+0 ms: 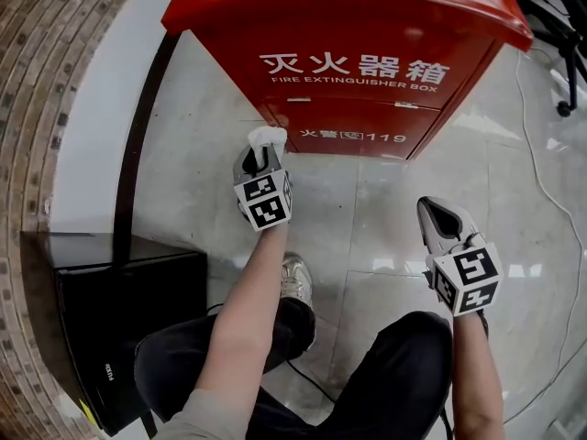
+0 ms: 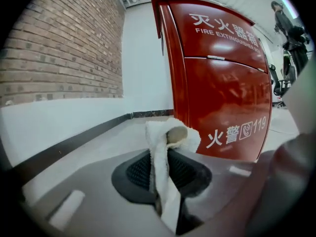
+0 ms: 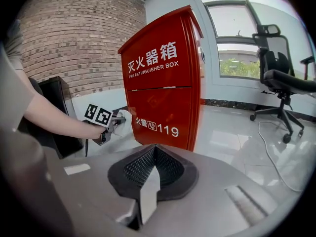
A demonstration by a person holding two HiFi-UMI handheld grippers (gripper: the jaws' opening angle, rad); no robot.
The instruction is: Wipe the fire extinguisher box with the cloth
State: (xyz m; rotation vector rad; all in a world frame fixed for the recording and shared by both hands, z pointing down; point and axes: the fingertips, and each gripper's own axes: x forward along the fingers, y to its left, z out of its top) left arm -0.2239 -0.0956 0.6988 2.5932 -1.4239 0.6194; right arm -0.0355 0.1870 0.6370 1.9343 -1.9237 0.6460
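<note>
The red fire extinguisher box (image 1: 353, 71) stands on the pale tiled floor against the white wall, with white lettering and "119" low on its front (image 2: 224, 83) (image 3: 163, 83). My left gripper (image 1: 264, 145) is shut on a white fluffy cloth (image 1: 267, 137) (image 2: 165, 152), which sticks out past the jaws just short of the box's lower left front corner (image 3: 122, 122). Whether the cloth touches the box I cannot tell. My right gripper (image 1: 433, 211) hangs lower right over the floor, away from the box, jaws shut with nothing between them (image 3: 154, 149).
A black cabinet (image 1: 119, 328) stands at the lower left against the brick wall (image 1: 41, 81). The person's knees and a shoe (image 1: 295, 278) lie below the grippers. A cable (image 1: 550, 191) runs along the floor at right. An office chair (image 3: 281, 78) stands by the window.
</note>
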